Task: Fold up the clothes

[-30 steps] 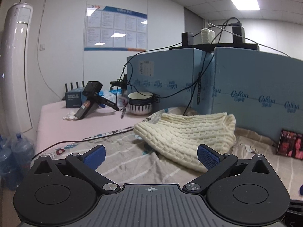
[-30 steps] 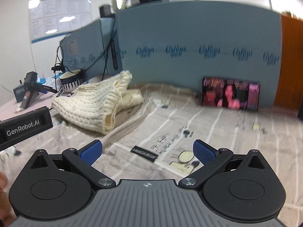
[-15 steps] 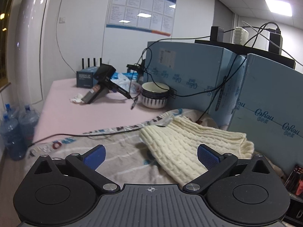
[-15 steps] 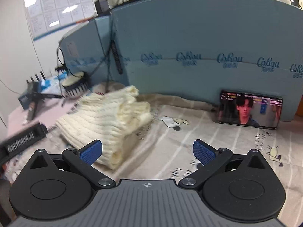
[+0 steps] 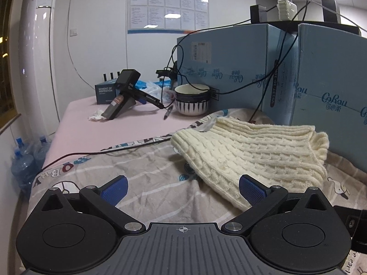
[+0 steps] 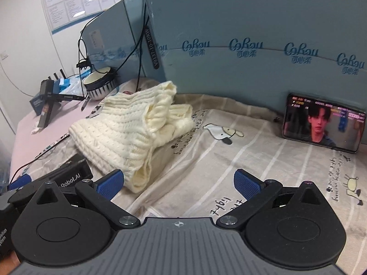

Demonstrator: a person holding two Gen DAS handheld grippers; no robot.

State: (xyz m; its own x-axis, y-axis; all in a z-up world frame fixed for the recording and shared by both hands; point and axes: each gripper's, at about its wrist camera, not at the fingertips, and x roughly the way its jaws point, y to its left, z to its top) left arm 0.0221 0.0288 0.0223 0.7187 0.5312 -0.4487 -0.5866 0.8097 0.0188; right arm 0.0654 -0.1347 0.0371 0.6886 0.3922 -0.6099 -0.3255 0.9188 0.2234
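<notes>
A cream cable-knit sweater (image 5: pixel 257 151) lies folded in a thick bundle on the striped grey bedsheet (image 5: pixel 142 171). It also shows in the right wrist view (image 6: pixel 128 133), with a sleeve bunched at its right side. My left gripper (image 5: pixel 183 190) is open and empty, low over the sheet just in front of the sweater's near edge. My right gripper (image 6: pixel 178 184) is open and empty, its left blue pad (image 6: pixel 109 183) close to the sweater's near corner. The left gripper's body (image 6: pixel 68 176) shows at the right view's lower left.
Blue cardboard boxes (image 6: pixel 252 45) wall the back. A phone (image 6: pixel 323 123) playing video leans against them. A striped bowl (image 5: pixel 192 102), a black handheld device (image 5: pixel 123 94), a pen and cables lie on the pink table (image 5: pixel 128 128). Water bottles (image 5: pixel 25 162) stand on the floor left.
Both grippers have dropped lower and moved closer to the sweater. The left view has swung and steadied on it. Both stay open and empty.
</notes>
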